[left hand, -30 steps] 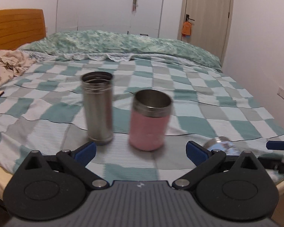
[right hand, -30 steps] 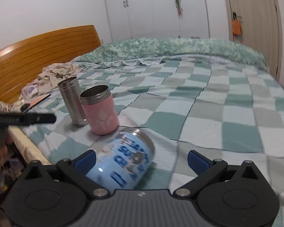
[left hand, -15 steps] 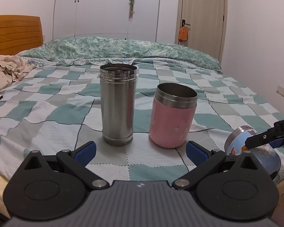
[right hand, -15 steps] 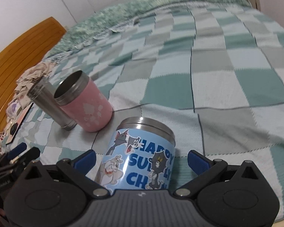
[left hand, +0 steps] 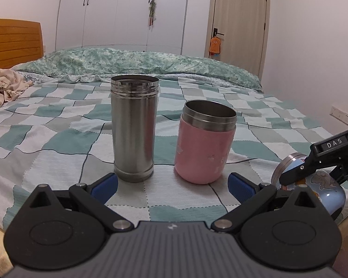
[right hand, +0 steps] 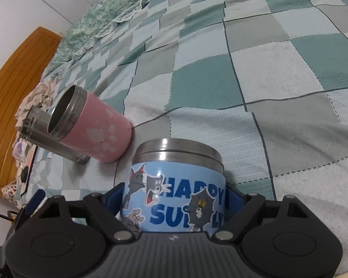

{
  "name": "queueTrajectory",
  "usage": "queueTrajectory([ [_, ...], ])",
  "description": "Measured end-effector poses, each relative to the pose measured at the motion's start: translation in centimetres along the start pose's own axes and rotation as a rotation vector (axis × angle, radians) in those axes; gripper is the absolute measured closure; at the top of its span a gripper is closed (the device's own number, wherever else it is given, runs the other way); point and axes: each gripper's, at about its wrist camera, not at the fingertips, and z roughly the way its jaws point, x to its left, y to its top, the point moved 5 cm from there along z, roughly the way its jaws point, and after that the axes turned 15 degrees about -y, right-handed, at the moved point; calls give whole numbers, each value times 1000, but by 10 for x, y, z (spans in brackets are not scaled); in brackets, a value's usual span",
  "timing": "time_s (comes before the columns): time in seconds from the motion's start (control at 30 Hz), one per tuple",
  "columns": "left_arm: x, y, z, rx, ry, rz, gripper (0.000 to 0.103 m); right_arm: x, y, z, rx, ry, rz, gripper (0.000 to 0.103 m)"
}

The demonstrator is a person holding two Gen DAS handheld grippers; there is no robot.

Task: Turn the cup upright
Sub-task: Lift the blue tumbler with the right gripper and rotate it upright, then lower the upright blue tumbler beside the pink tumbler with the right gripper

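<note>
Checked bedspread [right hand: 278, 74], right gripper [right hand: 174, 199] jaws now clamped on blue cup [right hand: 176, 185], were apart 0.5 s ago, left gripper [left hand: 171, 185] jaws released.

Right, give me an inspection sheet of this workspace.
Surface: checked quilt on a bed, soft and uneven.
Job's things: blue cartoon cup lying on its side near the bed edge.
Clutter: steel flask and pink cup, both upright, apart; crumpled cloth far left.
Claws: right claw shut on the blue cartoon cup, pads against its sides; left claw open, holding nothing.
Cables: nothing seen.
Surroundings: wooden headboard, white wardrobe, door.
</note>
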Motion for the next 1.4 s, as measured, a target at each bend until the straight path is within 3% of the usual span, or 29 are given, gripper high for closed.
queueTrajectory([
  [0.1, 0, 0, -4, -6, 0, -6, 0, 0, -3, -6, -50, -4, -5, 18],
  [0.37, -6, -1, -17, -21, -9, -7, 0, 10, -32, -49, -356, -21, -135, 18],
  [0.63, -13, -2, -25, -23, -17, -4, 0, 21, -53, -82, -558, -22, -259, 19],
  [0.93, -25, 8, -18, -46, -11, 5, 0, 46, -29, -104, -825, -110, -371, 20],
  [1.17, -28, 15, 2, -39, 18, 6, 0, 63, 1, -85, -902, -172, -422, 19],
  [1.4, -20, 18, 26, -26, 62, -8, 0, 63, 25, -45, -877, -191, -406, 19],
])
